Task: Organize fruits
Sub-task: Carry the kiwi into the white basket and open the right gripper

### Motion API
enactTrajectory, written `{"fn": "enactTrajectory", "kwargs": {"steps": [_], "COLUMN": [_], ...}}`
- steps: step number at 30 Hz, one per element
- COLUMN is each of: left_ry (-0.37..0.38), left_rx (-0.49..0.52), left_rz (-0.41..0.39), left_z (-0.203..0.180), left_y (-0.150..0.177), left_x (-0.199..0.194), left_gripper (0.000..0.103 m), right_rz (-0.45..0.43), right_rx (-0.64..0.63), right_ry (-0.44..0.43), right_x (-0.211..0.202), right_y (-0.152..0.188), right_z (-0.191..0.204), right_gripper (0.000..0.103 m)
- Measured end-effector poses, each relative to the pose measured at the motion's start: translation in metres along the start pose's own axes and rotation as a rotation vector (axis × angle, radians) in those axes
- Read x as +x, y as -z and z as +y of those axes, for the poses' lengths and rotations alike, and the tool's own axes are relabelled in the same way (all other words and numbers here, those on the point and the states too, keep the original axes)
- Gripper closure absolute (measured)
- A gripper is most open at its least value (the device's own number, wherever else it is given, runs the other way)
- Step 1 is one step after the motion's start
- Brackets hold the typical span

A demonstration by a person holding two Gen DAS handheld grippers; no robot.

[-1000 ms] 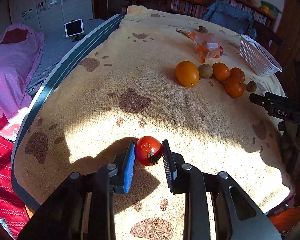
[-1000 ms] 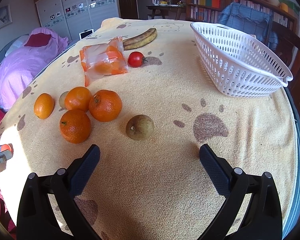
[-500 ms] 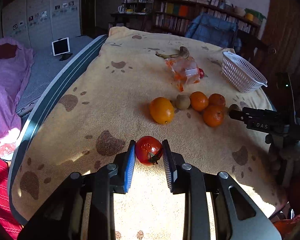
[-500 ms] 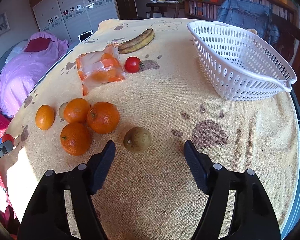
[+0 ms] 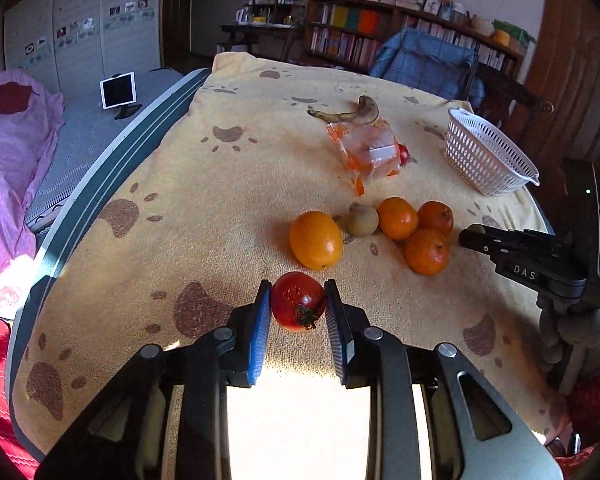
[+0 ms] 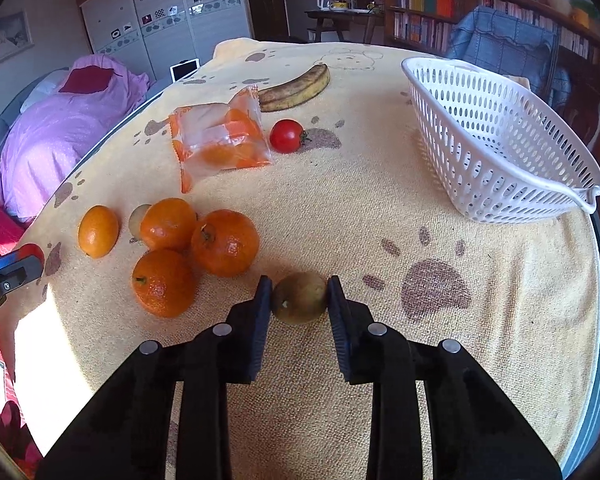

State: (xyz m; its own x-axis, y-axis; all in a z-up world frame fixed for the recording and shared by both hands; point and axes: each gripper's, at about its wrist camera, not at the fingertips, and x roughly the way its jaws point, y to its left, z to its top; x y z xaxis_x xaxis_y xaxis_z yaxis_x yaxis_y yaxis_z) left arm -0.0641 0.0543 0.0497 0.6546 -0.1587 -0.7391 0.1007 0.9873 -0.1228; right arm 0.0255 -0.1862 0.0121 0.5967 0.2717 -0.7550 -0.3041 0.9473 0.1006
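Observation:
My left gripper [image 5: 297,294] is shut on a red tomato [image 5: 296,304], held off the yellow paw-print cloth [image 5: 204,208] just short of a large orange [image 5: 315,240]. In the right wrist view my right gripper [image 6: 299,292] is closing on a round brown fruit [image 6: 299,300] that rests on the cloth; both pads touch its sides. Three oranges [image 6: 225,242] cluster to its left. A white plastic basket [image 6: 500,148] stands empty at the right, tilted on the cloth's edge.
Further back lie a bag of orange pieces [image 6: 220,140], a second tomato [image 6: 286,135] and a spotted banana [image 6: 296,88]. Another brown fruit [image 6: 137,220] sits behind the oranges. A bed with a pink cover [image 6: 60,132] is at the left, bookshelves and a chair behind.
The right jaws went from wide open to closed on the brown fruit. The left gripper rose and moved forward with the tomato, closer to the oranges.

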Motion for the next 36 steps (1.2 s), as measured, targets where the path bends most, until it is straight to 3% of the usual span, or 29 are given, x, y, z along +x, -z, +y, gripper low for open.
{"fn": "enactTrajectory", "kwargs": {"steps": [7, 15, 24, 32, 36], "left_ry": [0.006, 0.019, 0.008, -0.006, -0.007], "left_rx": [0.02, 0.051, 0.092, 0.134, 0.156], "left_rz": [-0.008, -0.017, -0.015, -0.029, -0.025], "left_z": [-0.014, -0.038, -0.062, -0.084, -0.095], "left_y": [-0.014, -0.03, -0.045, -0.056, -0.06], "left_x": [0.007, 0.017, 0.032, 0.04, 0.046], "left_gripper": [0.076, 0.076, 0.076, 0.076, 0.076], "right_rz": [-0.12, -0.226, -0.253, -0.252, -0.285], "right_rx": [0.052, 0.151, 0.266, 0.298, 0.325], "right_ry": [-0.001, 0.081, 0.167, 0.2, 0.206], "right_x": [-0.037, -0.063, -0.051, -0.037, -0.041], "right_y": [-0.016, -0.043, -0.062, -0.055, -0.052], "right_z": [-0.02, -0.073, -0.132, -0.147, -0.152], "right_gripper": [0.074, 0.074, 0.074, 0.073, 0.062]}}
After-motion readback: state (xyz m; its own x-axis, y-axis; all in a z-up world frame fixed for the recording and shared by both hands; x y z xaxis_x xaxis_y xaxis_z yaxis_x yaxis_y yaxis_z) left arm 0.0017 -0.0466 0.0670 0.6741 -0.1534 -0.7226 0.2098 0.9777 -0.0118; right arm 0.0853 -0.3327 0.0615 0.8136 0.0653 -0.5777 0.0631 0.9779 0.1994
